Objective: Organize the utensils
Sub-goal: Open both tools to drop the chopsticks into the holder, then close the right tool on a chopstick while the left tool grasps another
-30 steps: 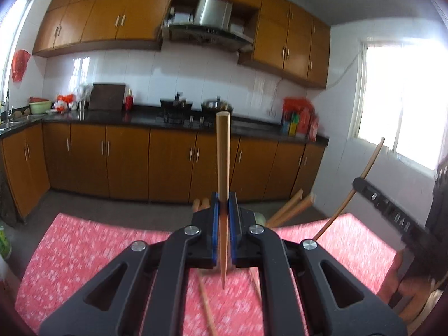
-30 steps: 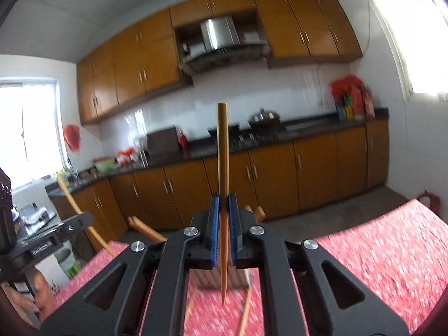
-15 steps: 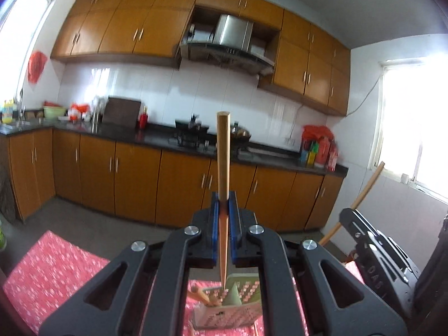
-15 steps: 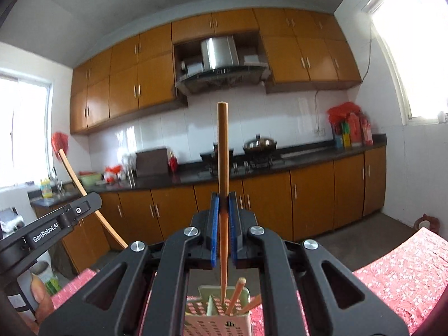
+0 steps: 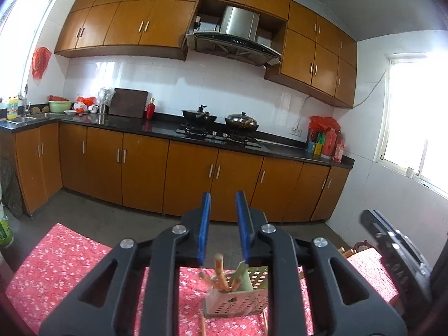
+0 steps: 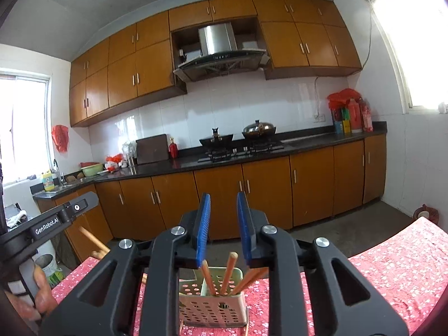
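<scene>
My left gripper (image 5: 223,198) has its blue-padded jaws opening, with nothing between them. Below and beyond it a pale green perforated utensil holder (image 5: 238,299) stands on the red floral tablecloth (image 5: 70,266), with several wooden chopsticks (image 5: 219,271) upright in it. My right gripper (image 6: 223,198) also has its jaws opening and empty, above the same holder (image 6: 212,305) and its chopsticks (image 6: 227,270). Each gripper shows at the edge of the other's view: the right gripper (image 5: 392,252) and the left gripper (image 6: 64,215), which a hand (image 6: 30,288) holds.
Loose chopsticks (image 5: 203,324) lie on the cloth beside the holder's base. A wooden rod (image 6: 91,239) sticks up past the table's left edge. Beyond the table (image 6: 392,266) is grey floor, then brown kitchen cabinets (image 5: 196,173) and a stove with two pots.
Both grippers held an upright chopstick between shut pads; now both have opened and the chopsticks are gone from them. More chopsticks stand in the holder. Both views have shifted across the table.
</scene>
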`<action>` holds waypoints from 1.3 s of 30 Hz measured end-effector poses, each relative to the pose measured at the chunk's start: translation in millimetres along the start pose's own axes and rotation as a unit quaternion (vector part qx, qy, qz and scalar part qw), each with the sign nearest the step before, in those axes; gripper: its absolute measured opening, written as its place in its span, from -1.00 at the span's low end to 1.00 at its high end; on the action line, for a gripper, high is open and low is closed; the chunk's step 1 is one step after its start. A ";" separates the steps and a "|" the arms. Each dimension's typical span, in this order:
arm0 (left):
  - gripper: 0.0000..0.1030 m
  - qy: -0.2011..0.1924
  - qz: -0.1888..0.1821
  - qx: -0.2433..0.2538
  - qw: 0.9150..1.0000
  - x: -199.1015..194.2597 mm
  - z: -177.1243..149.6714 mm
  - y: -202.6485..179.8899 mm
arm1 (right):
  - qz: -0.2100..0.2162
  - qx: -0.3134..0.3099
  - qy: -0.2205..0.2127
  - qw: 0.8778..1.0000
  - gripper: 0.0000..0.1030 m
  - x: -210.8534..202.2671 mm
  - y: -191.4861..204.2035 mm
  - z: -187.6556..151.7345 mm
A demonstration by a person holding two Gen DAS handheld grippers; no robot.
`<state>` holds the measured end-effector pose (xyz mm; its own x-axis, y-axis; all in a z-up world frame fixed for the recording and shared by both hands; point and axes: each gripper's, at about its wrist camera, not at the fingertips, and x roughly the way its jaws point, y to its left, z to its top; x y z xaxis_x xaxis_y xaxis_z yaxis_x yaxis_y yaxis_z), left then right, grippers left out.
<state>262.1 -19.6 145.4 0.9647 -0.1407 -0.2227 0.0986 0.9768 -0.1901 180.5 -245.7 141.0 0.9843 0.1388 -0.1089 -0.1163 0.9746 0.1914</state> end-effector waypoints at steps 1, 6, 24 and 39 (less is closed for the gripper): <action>-0.55 -0.002 0.006 0.005 1.000 -10.2 -0.7 3.4 | -0.002 0.000 0.001 1.000 -0.57 -6.5 -1.3 0.2; -0.43 0.023 0.028 0.011 0.999 -46.0 -26.5 28.4 | -0.021 0.008 0.053 0.998 -0.40 -40.8 -19.2 -32.5; -0.42 0.295 -0.015 0.031 0.955 -28.8 -226.5 39.9 | 0.010 0.032 0.377 0.925 -0.54 -13.6 -10.1 -227.5; -0.76 0.332 0.038 0.085 0.939 -2.8 -257.4 24.9 | -0.018 0.015 0.369 0.929 -0.83 -2.9 -15.9 -229.5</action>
<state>198.9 -36.4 -104.8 0.6105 -0.0846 -0.7875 0.1276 0.9918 -0.0076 149.0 -221.2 -85.7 0.6277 0.1991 -0.7525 -0.0705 0.9773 0.1998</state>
